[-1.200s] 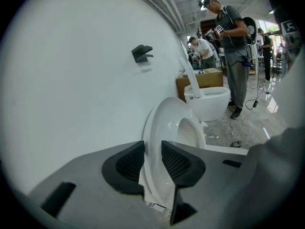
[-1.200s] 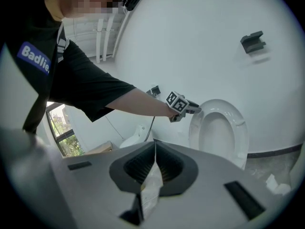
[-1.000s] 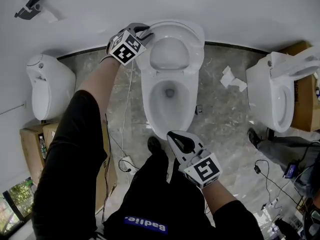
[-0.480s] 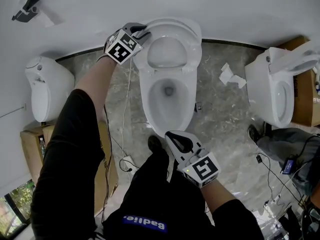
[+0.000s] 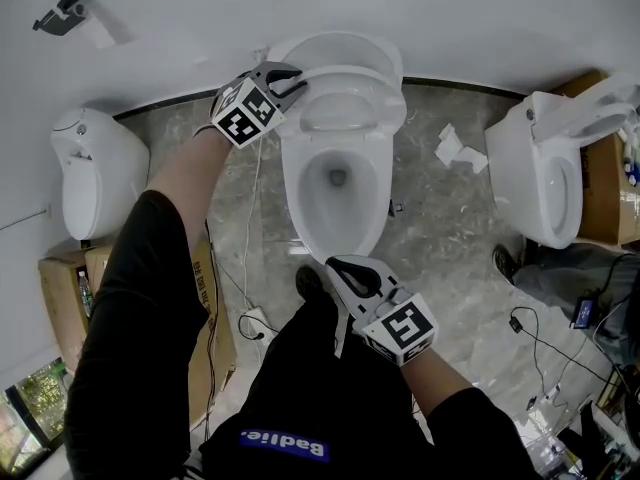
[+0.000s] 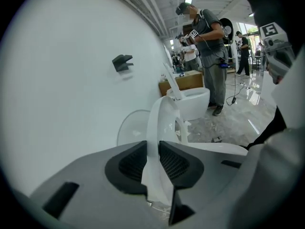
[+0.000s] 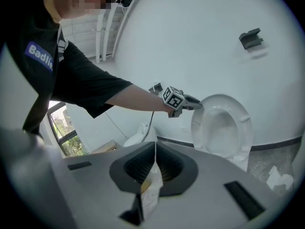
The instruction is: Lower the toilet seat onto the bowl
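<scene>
A white toilet stands against the wall in the head view, its bowl (image 5: 335, 193) uncovered. The toilet seat (image 5: 345, 98) tilts forward, away from the lid (image 5: 335, 48) that rests against the wall. My left gripper (image 5: 298, 76) holds the seat's left rim. In the left gripper view the rim (image 6: 159, 120) runs between the jaws of the left gripper (image 6: 153, 151), which are closing with the pads pressed on it. My right gripper (image 5: 335, 265) hovers shut near the bowl's front edge, with nothing between the jaws of that gripper (image 7: 153, 168). The right gripper view shows the tilted seat (image 7: 221, 128).
A second toilet (image 5: 545, 183) stands at the right and another white fixture (image 5: 95, 173) at the left. Crumpled paper (image 5: 455, 153) and cables (image 5: 250, 268) lie on the marble floor. A cardboard box (image 5: 75, 288) sits lower left. A person (image 6: 209, 56) stands farther off.
The seat has swung forward from nearly upright against the lid. My left gripper came forward and down with it. The right gripper stayed almost still.
</scene>
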### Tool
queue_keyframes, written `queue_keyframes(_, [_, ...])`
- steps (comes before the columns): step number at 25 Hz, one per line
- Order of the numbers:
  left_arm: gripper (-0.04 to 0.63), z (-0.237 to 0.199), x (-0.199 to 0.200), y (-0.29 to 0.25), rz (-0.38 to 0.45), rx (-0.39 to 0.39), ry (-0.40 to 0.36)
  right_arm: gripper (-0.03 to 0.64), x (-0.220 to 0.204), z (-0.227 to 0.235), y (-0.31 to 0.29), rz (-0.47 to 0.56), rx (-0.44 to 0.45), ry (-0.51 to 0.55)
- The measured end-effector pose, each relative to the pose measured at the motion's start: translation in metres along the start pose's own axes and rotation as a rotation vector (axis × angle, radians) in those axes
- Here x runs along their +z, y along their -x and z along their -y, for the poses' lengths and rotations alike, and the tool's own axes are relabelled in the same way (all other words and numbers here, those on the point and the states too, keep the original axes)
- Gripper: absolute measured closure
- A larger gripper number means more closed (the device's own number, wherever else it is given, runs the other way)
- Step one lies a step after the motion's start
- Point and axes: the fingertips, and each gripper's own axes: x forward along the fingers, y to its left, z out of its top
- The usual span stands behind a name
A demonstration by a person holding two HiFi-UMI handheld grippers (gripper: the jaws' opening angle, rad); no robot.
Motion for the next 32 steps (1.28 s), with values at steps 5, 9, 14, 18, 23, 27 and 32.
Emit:
queue_keyframes(5, [0.508,0.025,0.001,0.013,0.015,-0.022,-0.014,0.589,-0.004,-0.020,-0.006,0.037,0.021,0.002])
queue_keyframes(9, [0.508,0.044,0.001,0.020,0.017,-0.045,-0.029,0.589,-0.006,-0.032,-0.005,0.031,0.007,0.013])
queue_keyframes(14, [0.508,0.065,0.001,0.026,-0.020,-0.029,-0.046,0.589,-0.013,-0.041,0.010,0.033,0.012,0.005])
queue_keyframes(18, [0.507,0.084,0.003,0.030,-0.046,-0.013,-0.068,0.589,-0.024,-0.044,0.023,0.014,0.055,0.016])
queue_keyframes(23, [0.508,0.108,-0.002,0.040,-0.103,0.031,-0.084,0.589,-0.041,-0.049,0.046,-0.005,0.113,0.023])
queue_keyframes(27, [0.506,0.124,-0.007,0.046,-0.151,0.077,-0.084,0.589,-0.057,-0.051,0.064,-0.010,0.135,0.007])
queue_keyframes(32, [0.506,0.147,-0.011,0.052,-0.208,0.101,-0.086,0.589,-0.074,-0.049,0.086,-0.009,0.156,-0.008])
